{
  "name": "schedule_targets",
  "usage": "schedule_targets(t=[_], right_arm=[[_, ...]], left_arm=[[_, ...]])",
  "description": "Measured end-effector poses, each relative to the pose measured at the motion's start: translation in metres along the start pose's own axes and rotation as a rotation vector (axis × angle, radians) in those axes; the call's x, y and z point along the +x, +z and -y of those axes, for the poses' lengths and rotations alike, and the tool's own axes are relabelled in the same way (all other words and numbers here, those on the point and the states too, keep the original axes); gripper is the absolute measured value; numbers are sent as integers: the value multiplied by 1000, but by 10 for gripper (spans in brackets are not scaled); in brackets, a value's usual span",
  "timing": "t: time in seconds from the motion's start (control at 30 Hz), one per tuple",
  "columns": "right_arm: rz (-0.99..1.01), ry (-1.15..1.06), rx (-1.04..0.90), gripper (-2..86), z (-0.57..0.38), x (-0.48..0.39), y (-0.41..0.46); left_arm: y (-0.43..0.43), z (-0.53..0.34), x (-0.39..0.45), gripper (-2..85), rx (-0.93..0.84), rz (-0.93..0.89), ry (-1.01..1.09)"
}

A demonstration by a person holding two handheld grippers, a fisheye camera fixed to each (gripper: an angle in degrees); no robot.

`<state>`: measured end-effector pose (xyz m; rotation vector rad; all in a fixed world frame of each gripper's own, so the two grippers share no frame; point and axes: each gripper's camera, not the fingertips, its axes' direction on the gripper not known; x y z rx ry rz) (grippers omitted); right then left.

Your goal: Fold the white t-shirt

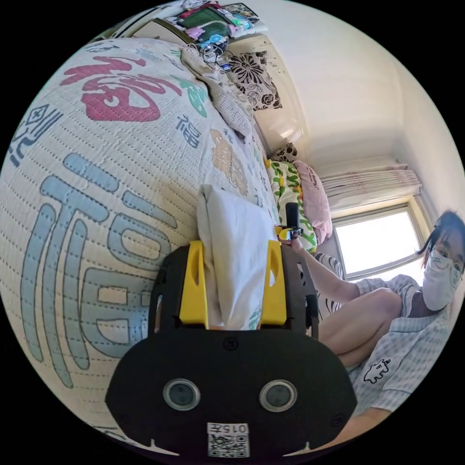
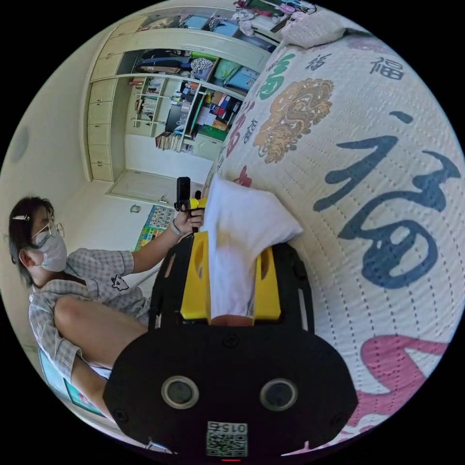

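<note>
On the quilted cream bedspread (image 1: pixel 97 193) printed with large blue, red and green characters, seen in the left gripper view, lies the folded white cotton t-shirt (image 1: pixel 237 252). The left gripper (image 1: pixel 236 278), black with two yellow jaws, has the shirt's near end between those jaws; the cloth bunches into the gap and both jaws press against it, so the grip is clenched on the shirt. Beyond the shirt's far edge the other gripper (image 1: pixel 290 227) shows, held in a hand (image 1: pixel 296 244). A person in a pale checked shirt (image 1: pixel 411 344) sits beside the bed, near a bright window (image 1: pixel 375 244). Patterned pillows (image 1: pixel 300 198) are stacked at the bed's far end.

In the right gripper view, the right gripper (image 2: pixel 231 283) likewise has its yellow jaws closed against the white t-shirt (image 2: pixel 247 227), which fans out from the gap onto the bedspread (image 2: pixel 348 160). The person's hand (image 2: pixel 185 222) holds the left gripper (image 2: pixel 186 196) just beside the shirt's other edge. Behind stand cream wall shelves (image 2: pixel 164 101) crowded with books and boxes.
</note>
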<state>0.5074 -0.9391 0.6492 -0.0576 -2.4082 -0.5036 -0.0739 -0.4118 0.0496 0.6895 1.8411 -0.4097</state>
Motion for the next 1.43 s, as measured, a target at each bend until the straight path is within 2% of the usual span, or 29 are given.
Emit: schedule_targets(t=[0.07,0.13,0.27,0.37,0.53,0.7,0.8,0.9,0.93,1.0,1.07,1.13,1.17,1.27,1.33,1.43], right_arm=[[-17,20,-17,80,11,3,11],[-18,-7,-3,58,21,-3,21],[-31,-111,-100,46,49,-34,49],[6,-208,-228,45,88,-73,99],[137,-414,-503,46,161,-161,259],[206,-489,-771,45,180,-232,426],[162,-508,-871,47,175,-257,511],[20,-479,-872,54,164,-255,570],[-11,-417,-851,60,161,-247,579],[28,-356,-841,63,156,-236,578],[27,-352,-810,61,154,-227,564],[-58,-366,-763,55,151,-215,541],[-81,-367,-742,54,150,-212,535],[-99,-351,-637,51,139,-202,506],[-104,-346,-606,51,127,-203,489],[-139,-403,-591,48,107,-219,464]], left_arm=[[-9,-6,-8,85,-10,5,-34],[-27,-18,-15,44,-1,-103,-56],[-74,-53,8,32,38,-70,21],[-140,-106,27,29,125,-36,31],[-282,-251,51,28,450,108,-111],[-376,-387,80,29,673,290,-306],[-406,-452,85,31,778,352,-409],[-413,-494,53,38,805,367,-587],[-411,-505,39,42,803,368,-675],[-413,-513,37,49,808,426,-701],[-423,-512,53,64,834,538,-647],[-444,-498,81,111,870,744,-596],[-448,-492,86,124,881,777,-589],[-457,-449,76,132,820,761,-571],[-445,-414,43,96,645,648,-657],[-433,-391,53,47,633,758,-680]])
